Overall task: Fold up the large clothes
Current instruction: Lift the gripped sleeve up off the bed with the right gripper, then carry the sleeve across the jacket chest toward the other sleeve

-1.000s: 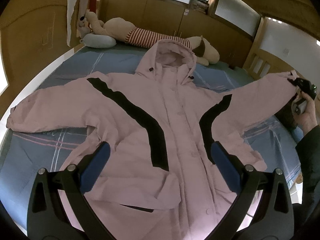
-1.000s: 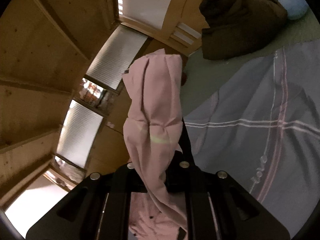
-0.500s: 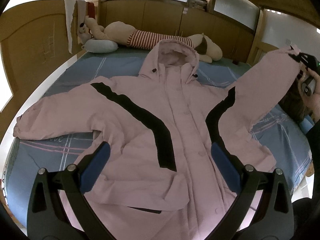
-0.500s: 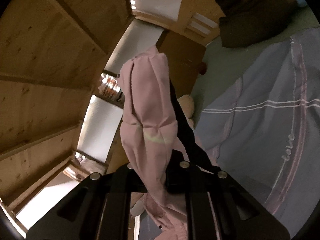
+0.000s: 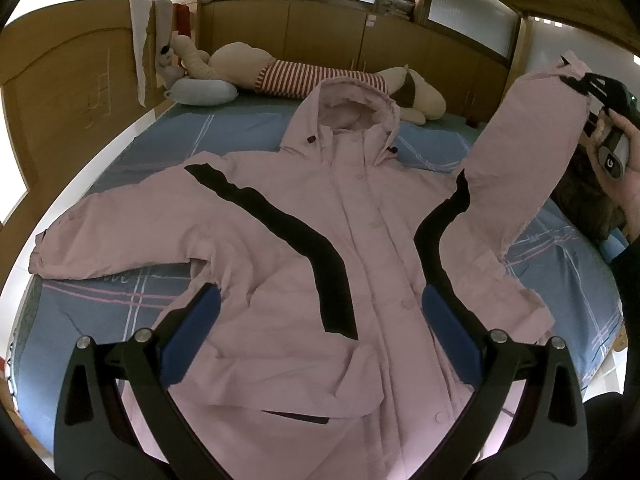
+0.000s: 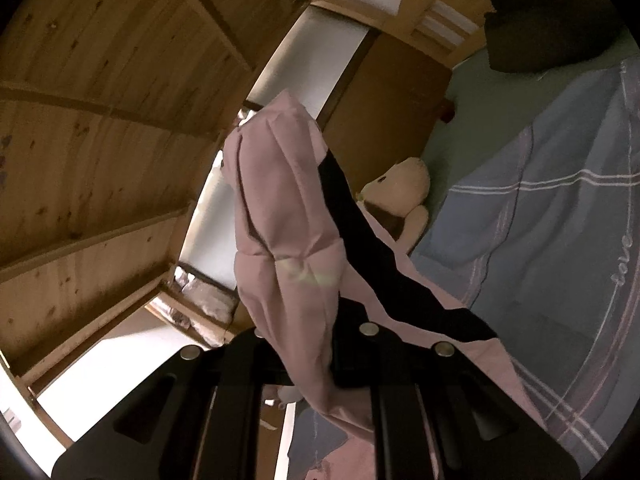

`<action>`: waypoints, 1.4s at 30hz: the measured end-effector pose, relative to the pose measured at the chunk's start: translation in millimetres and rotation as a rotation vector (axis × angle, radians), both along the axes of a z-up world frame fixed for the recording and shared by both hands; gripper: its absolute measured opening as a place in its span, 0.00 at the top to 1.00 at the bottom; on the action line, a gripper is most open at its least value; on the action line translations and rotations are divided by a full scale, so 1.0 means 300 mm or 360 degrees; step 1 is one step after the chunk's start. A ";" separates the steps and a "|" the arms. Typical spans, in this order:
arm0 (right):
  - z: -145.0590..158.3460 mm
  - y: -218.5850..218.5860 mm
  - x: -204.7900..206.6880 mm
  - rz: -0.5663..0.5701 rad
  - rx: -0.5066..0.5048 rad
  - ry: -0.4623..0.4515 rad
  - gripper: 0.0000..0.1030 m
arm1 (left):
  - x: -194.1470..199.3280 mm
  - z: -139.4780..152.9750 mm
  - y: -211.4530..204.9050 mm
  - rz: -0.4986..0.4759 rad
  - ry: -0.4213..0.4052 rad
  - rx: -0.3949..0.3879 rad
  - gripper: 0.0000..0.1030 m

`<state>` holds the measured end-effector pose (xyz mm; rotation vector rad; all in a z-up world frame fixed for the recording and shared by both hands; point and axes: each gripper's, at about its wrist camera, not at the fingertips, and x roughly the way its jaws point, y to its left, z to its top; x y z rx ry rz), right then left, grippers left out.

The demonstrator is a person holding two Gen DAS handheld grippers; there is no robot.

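Note:
A pink hooded jacket [image 5: 372, 240] with black stripes lies front up on the bed, hood toward the far wall, its left sleeve [image 5: 120, 232] spread flat. My right gripper [image 5: 580, 82] is shut on the cuff of the right sleeve [image 5: 524, 152] and holds it raised above the bed. In the right wrist view the sleeve [image 6: 288, 240] hangs out of the closed gripper [image 6: 316, 360]. My left gripper [image 5: 320, 332] is open and empty, hovering above the jacket's lower part.
The bed has a blue plaid sheet [image 5: 92, 312]. A large plush dog [image 5: 320, 76] and a grey pillow [image 5: 200, 92] lie along the far wall. Wooden panelling [image 5: 60, 92] borders the left side. A dark brown cushion [image 6: 532, 20] sits at the bed's right end.
My right gripper has lifted the right sleeve up and swung it inward over the bed. The left gripper has stayed open and drawn back a little.

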<state>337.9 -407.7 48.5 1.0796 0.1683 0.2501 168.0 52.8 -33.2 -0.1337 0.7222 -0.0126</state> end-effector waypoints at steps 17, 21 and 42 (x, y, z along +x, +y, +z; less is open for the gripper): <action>0.031 0.287 0.047 0.0242 -0.0079 -0.0036 0.89 | -0.016 -0.013 0.031 0.0010 0.0021 -0.0005 0.02; 0.030 0.335 0.060 0.0278 -0.0081 -0.0036 0.89 | -0.025 -0.010 0.044 0.0016 0.0022 -0.0009 0.02; -0.052 0.636 0.136 0.0484 -0.0333 0.0020 0.89 | -0.035 0.003 0.060 0.0022 0.0006 -0.0036 0.02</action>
